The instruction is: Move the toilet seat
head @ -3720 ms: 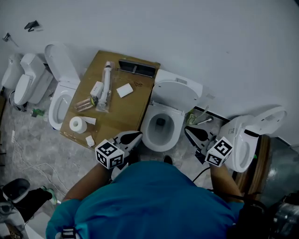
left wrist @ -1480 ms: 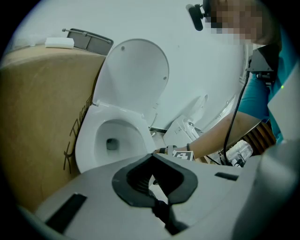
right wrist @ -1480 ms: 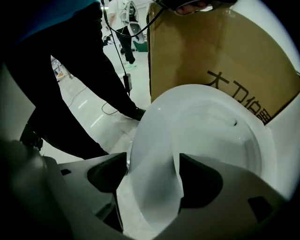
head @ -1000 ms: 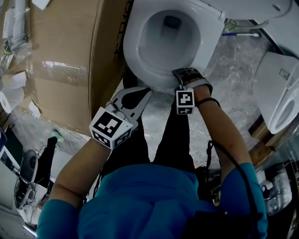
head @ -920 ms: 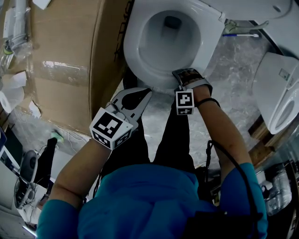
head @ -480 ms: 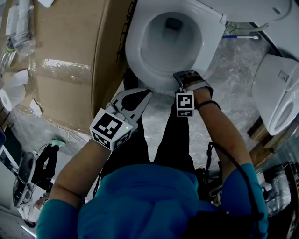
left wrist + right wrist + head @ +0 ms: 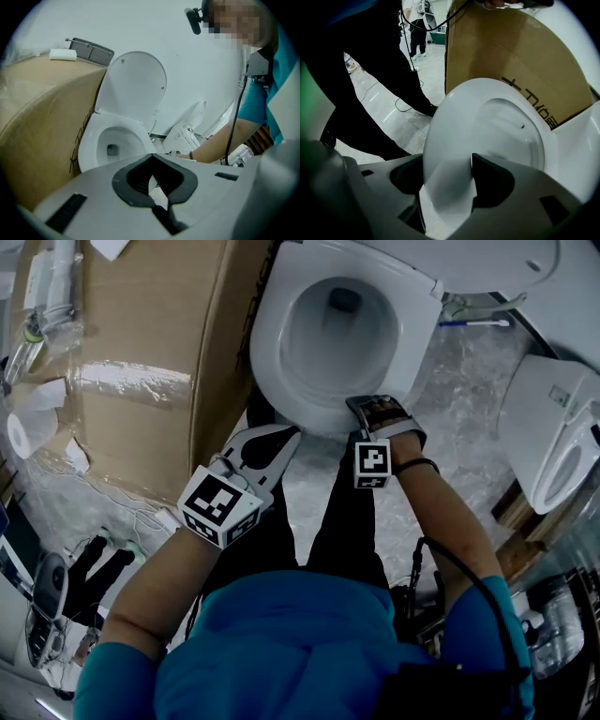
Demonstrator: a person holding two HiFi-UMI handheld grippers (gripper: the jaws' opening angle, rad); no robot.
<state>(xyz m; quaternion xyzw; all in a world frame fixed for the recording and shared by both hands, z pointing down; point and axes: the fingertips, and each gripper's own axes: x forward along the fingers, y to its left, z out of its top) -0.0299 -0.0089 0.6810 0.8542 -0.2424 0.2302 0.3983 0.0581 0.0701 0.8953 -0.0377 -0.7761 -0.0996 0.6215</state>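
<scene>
The white toilet seat (image 7: 267, 343) lies on the bowl, with its lid (image 7: 136, 89) raised against the wall. My right gripper (image 7: 373, 409) points steeply down at the seat's front rim. In the right gripper view the seat (image 7: 450, 136) fills the gap of the right gripper (image 7: 446, 161). Its jaws have just been closing and the pads (image 7: 480, 178) press on the rim. My left gripper (image 7: 292, 432) hovers in front of the bowl, left of the right one. The left gripper (image 7: 151, 155) is shut with nothing in it.
A big cardboard box (image 7: 131, 362) stands tight against the toilet's left side. A second toilet (image 7: 553, 446) is on the right, and a blue-handled brush (image 7: 478, 322) lies behind on the marbled floor. The person's dark trouser legs stand before the bowl. Cables lie at lower left.
Since the earliest frame the view has closed in over the toilet and the right gripper has come onto the seat's front rim. Over the last second both grippers have risen slightly.
</scene>
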